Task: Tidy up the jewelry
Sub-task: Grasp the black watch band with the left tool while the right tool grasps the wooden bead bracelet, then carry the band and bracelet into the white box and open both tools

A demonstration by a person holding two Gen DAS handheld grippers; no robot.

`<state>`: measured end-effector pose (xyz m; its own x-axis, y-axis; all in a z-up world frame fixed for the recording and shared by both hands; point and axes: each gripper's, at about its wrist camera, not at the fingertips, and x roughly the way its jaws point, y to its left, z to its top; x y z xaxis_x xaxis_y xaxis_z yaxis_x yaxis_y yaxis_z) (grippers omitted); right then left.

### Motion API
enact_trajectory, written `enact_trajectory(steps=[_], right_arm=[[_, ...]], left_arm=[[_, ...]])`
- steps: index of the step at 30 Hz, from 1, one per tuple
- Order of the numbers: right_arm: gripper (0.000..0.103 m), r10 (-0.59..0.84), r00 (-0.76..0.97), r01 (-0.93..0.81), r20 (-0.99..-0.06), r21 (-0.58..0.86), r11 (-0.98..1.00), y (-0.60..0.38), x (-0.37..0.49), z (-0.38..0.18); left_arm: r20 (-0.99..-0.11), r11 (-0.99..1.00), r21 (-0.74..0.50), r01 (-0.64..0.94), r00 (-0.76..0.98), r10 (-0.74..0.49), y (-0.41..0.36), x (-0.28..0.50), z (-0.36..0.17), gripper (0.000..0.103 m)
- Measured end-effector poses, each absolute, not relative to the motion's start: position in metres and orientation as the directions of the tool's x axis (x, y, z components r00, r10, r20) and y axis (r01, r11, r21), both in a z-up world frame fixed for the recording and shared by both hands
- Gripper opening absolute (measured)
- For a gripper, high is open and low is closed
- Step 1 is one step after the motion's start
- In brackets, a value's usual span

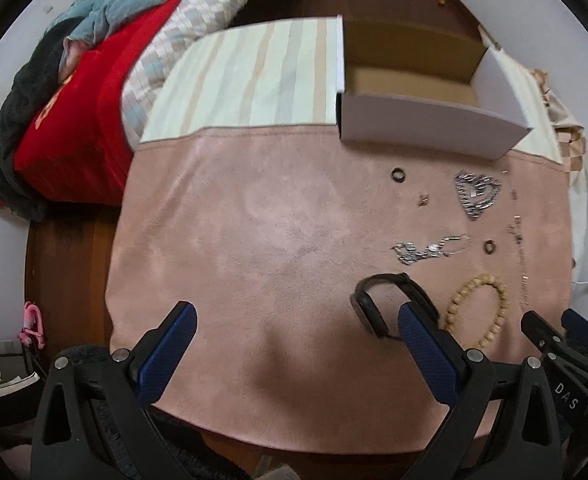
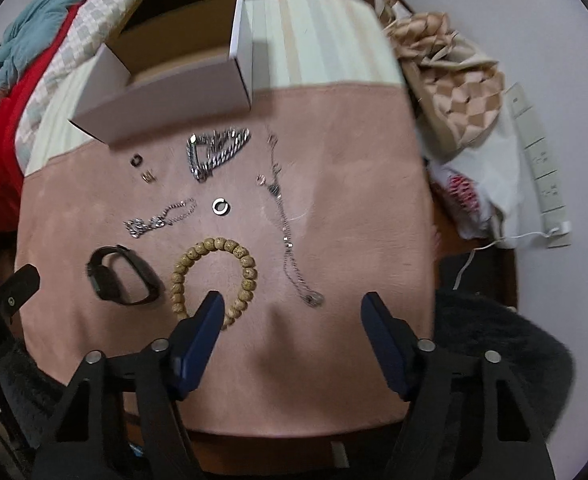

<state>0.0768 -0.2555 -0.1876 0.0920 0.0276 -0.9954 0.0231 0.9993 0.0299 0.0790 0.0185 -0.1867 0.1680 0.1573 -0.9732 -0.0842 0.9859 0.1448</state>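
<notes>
Jewelry lies spread on a pink mat (image 2: pixel 354 160). A wooden bead bracelet (image 2: pixel 214 276) (image 1: pixel 478 308) sits beside a black watch band (image 2: pixel 122 276) (image 1: pixel 390 300). Farther off lie a heavy silver chain (image 2: pixel 214 152) (image 1: pixel 476 196), a small silver bracelet (image 2: pixel 158 220) (image 1: pixel 426 250), a silver ring (image 2: pixel 222 206), a dark ring (image 2: pixel 136 159) (image 1: pixel 398 175) and a long thin necklace (image 2: pixel 284 216). An open white cardboard box (image 2: pixel 182 76) (image 1: pixel 422 96) stands at the mat's far edge. My right gripper (image 2: pixel 292 304) is open above the mat, its left finger over the beads. My left gripper (image 1: pixel 298 316) is open, empty, next to the watch band.
A striped cloth (image 1: pixel 262 80) lies under the box. A bed with red, teal and checked bedding (image 1: pixel 106 80) is to the left. A checked fabric bag (image 2: pixel 454 92) and a white plastic bag (image 2: pixel 482 184) sit at the right by wall sockets (image 2: pixel 542 168). A dark fuzzy cushion (image 2: pixel 494 344) is at the near right.
</notes>
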Motion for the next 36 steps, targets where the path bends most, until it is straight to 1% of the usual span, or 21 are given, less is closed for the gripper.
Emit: enact_trajectory(steps=[2,6,9,12,13,14,15,16,18,20,21,23,24,25,31,36], right_arm=[[0.064,0.034,0.078,0.016,-0.996,0.035,0.999,-0.25,0.08,-0.204],[0.061,0.03,0.059,0.002,-0.998,0.03,1.0,-0.243,0.086,-0.225],[0.057,0.035,0.047,-0.012,-0.998,0.035,0.999,-0.238,0.087,-0.235],[0.051,-0.007,0.077,-0.051,-0.997,-0.011,0.999,-0.227,0.085,-0.235],[0.043,-0.015,0.089,-0.064,-0.996,-0.02,0.998,-0.225,0.083,-0.235],[0.026,-0.014,0.091,-0.068,-0.996,-0.02,0.997,-0.224,0.083,-0.234],[0.015,-0.017,0.09,-0.068,-0.996,-0.023,0.997,-0.225,0.083,-0.233],[0.009,-0.016,0.081,-0.061,-0.997,-0.021,0.998,-0.227,0.083,-0.233],[0.009,0.007,0.068,-0.048,-0.998,0.004,0.999,-0.233,0.083,-0.23],[0.009,0.008,0.061,-0.042,-0.998,0.005,0.999,-0.238,0.083,-0.23],[0.009,0.008,0.06,-0.042,-0.998,0.005,0.999,-0.239,0.083,-0.23],[0.01,0.01,0.059,-0.041,-0.998,0.008,0.999,-0.239,0.084,-0.23],[0.01,0.008,0.059,-0.045,-0.998,0.005,0.999,-0.24,0.086,-0.231],[0.01,0.005,0.059,-0.047,-0.998,0.002,0.999,-0.241,0.087,-0.231],[0.009,0.007,0.074,-0.049,-0.997,0.004,0.999,-0.237,0.089,-0.231],[0.009,0.133,0.104,0.011,-0.986,0.135,0.991,-0.245,0.09,-0.217]], left_arm=[[-0.981,0.988,0.125,-0.086,0.137,0.136,0.02,0.083,-0.199,0.103],[-0.986,0.989,0.12,-0.09,0.101,0.129,0.023,0.086,-0.213,0.102],[-0.991,0.991,0.096,-0.094,0.087,0.104,0.021,0.087,-0.221,0.102],[-0.994,0.993,0.073,-0.089,0.076,0.08,0.02,0.089,-0.229,0.102],[-0.995,0.994,0.061,-0.089,0.069,0.067,0.02,0.089,-0.231,0.102],[-0.996,0.995,0.051,-0.089,0.066,0.058,0.02,0.09,-0.233,0.102],[-0.997,0.995,0.042,-0.09,0.065,0.048,0.018,0.091,-0.237,0.102],[-0.997,0.996,0.033,-0.089,0.063,0.038,0.017,0.091,-0.24,0.102],[-0.998,0.997,0.022,-0.079,0.061,0.026,0.018,0.094,-0.247,0.09],[-0.999,0.997,0.019,-0.072,0.042,0.023,0.017,0.096,-0.256,0.059],[-0.999,0.997,0.004,-0.071,0.037,0.006,0.019,0.097,-0.26,0.051],[-0.998,0.998,-0.003,-0.064,0.063,0.001,0.018,0.098,-0.262,0.029],[-0.997,0.999,0.004,-0.052,0.077,0.008,0.018,0.098,-0.262,0.024],[-0.996,0.999,0.006,-0.035,0.089,0.009,0.017,0.098,-0.262,0.015],[-0.989,0.999,0.032,0.003,0.144,0.031,0.016,0.096,-0.253,0.01],[-0.982,1.0,0.011,0.013,0.187,0.008,0.023,0.095,-0.232,0.01]])
